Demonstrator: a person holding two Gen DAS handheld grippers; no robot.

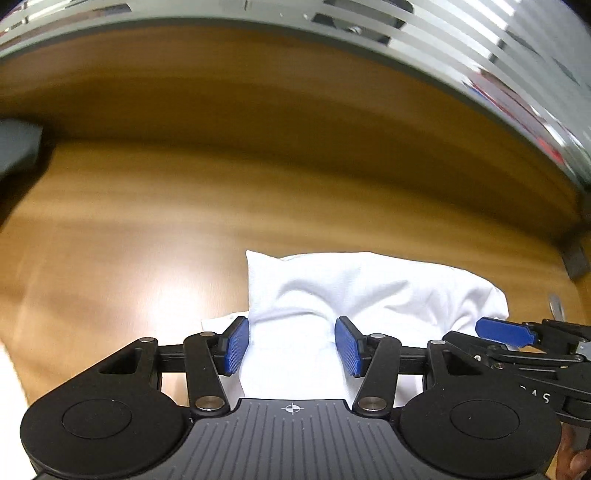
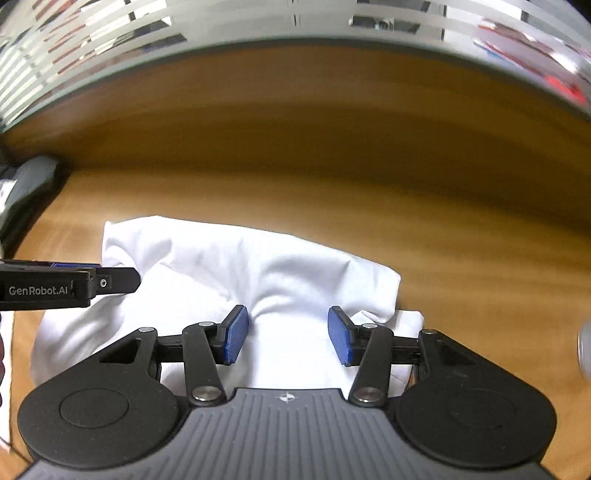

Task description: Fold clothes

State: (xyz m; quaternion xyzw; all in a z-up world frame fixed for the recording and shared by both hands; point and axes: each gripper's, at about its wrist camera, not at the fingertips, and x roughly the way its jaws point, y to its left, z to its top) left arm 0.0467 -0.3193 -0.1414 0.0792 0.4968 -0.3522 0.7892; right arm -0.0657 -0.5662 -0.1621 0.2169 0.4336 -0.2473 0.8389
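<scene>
A white garment (image 1: 354,288) lies folded into a rough rectangle on the wooden table (image 1: 147,221); it also shows in the right wrist view (image 2: 236,266). My left gripper (image 1: 291,341) is open, its blue pads on either side of a raised fold at the garment's left near edge. My right gripper (image 2: 288,334) is open the same way over the garment's right near edge. The right gripper's blue fingers (image 1: 506,332) enter the left wrist view from the right. The left gripper's fingers (image 2: 114,280) enter the right wrist view from the left.
A dark grey object (image 2: 33,184) sits at the table's far left, also in the left wrist view (image 1: 18,144). A striped glass wall (image 1: 406,33) runs behind the table's far edge. More white cloth (image 1: 9,398) shows at the left border.
</scene>
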